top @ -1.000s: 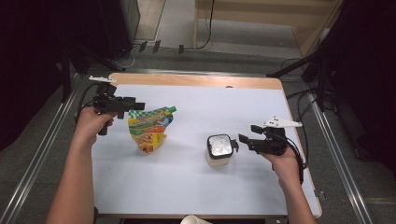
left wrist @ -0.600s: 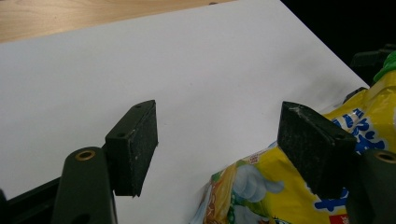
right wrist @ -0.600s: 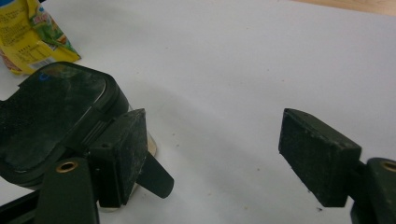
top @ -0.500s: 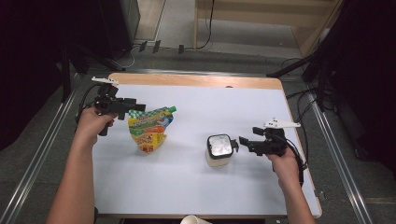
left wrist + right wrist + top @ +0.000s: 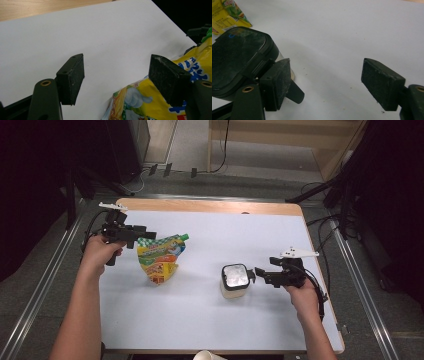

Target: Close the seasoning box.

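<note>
On the white desk (image 5: 200,320), the lidded jar (image 5: 235,279) stands just left of the right gripper (image 5: 259,274), whose spread jaws have just been opening with nothing between them. Farther left, the left gripper (image 5: 150,234) hangs over the yellow pouch (image 5: 159,259), jaws spread, pinching nothing.

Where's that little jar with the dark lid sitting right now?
In the high view the jar stands upright on the white table, right of centre, just beside the right gripper's open jaws and well right of the yellow pouch.

Bright even overhead light; dark surroundings; gripper views perhaps slightly soft.
</note>
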The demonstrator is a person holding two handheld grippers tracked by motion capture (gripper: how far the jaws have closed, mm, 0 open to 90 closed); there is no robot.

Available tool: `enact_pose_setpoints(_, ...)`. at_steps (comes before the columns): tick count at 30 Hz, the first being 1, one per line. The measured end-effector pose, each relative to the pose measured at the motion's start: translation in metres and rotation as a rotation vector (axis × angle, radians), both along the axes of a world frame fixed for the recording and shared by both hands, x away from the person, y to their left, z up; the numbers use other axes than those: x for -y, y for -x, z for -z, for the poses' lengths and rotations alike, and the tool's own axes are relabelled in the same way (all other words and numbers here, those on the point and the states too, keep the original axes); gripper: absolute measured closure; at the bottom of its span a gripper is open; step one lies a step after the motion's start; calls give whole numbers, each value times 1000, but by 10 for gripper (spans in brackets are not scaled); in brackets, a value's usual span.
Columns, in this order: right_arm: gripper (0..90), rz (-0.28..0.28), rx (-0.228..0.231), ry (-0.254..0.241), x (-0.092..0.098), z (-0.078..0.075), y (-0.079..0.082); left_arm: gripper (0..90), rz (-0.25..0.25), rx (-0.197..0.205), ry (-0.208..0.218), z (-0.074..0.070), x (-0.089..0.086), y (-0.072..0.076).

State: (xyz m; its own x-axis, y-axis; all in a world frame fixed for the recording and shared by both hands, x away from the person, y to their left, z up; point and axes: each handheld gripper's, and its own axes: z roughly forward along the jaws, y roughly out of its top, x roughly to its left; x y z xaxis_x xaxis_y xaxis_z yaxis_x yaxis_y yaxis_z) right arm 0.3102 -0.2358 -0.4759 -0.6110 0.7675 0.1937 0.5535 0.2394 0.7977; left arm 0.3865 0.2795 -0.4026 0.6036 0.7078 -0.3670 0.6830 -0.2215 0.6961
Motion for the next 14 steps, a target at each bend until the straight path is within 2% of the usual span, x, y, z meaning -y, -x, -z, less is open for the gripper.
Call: enact_pose_setpoints(14, 245, 2, 0, 11, -2, 2, 0, 293, -7, -10, 15, 0, -3, 0)
